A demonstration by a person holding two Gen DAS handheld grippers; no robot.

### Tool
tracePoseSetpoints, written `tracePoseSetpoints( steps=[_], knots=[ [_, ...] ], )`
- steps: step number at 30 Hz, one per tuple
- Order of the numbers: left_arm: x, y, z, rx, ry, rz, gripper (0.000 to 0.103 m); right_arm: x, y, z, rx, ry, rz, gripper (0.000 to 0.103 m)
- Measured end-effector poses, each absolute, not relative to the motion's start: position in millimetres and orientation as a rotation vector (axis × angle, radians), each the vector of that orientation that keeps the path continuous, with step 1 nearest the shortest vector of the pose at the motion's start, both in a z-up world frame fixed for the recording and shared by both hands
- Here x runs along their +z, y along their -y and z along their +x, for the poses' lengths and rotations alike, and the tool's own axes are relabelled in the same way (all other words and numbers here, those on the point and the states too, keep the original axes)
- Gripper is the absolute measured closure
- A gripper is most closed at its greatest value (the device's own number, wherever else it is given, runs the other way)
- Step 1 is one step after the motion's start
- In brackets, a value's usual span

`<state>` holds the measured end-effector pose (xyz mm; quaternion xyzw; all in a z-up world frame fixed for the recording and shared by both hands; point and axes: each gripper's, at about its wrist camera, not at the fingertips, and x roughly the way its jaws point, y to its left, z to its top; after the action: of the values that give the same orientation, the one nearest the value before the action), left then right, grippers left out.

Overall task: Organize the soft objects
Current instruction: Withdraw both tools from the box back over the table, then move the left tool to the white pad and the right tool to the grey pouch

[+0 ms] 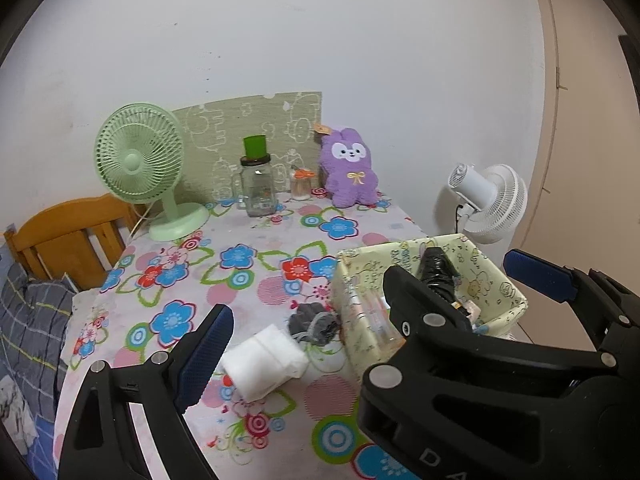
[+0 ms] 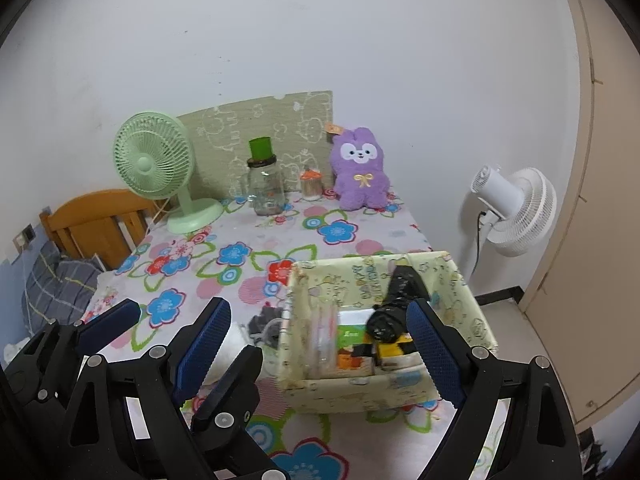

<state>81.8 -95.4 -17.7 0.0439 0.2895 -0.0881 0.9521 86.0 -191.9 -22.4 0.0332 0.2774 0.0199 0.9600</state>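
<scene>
- Left tongs — spread wide, holding nothing.
- Right tongs — spread wide, empty, straddling the fabric bin.
- White soft pad — on the table, just beyond the left tongs' left finger; long axis running left-right.

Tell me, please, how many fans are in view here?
2. A green fan stands on the table's far left corner; a white fan stands off the table by the wall, to the right. Others may be hidden.

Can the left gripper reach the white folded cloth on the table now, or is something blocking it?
Probably yes. The left gripper is open, and the white cloth lies uncovered just ahead, beside the yellow box.
</scene>
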Motion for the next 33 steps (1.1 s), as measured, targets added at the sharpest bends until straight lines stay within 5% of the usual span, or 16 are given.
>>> tracePoseSetpoints(
  steps=[23, 33],
  knots=[
    [-45.8, 26.3, 92.9, -0.103, -0.638, 0.076, 0.010, -46.0, 125.2, 91.6, 0.108, -0.571, 0.060, 0.024],
    [-75.4, 8.4, 109.7, -0.109, -0.711, 0.090, 0.010, -72.9, 105.3, 105.7, 0.114, -0.619, 0.048, 0.037]
  ],
)
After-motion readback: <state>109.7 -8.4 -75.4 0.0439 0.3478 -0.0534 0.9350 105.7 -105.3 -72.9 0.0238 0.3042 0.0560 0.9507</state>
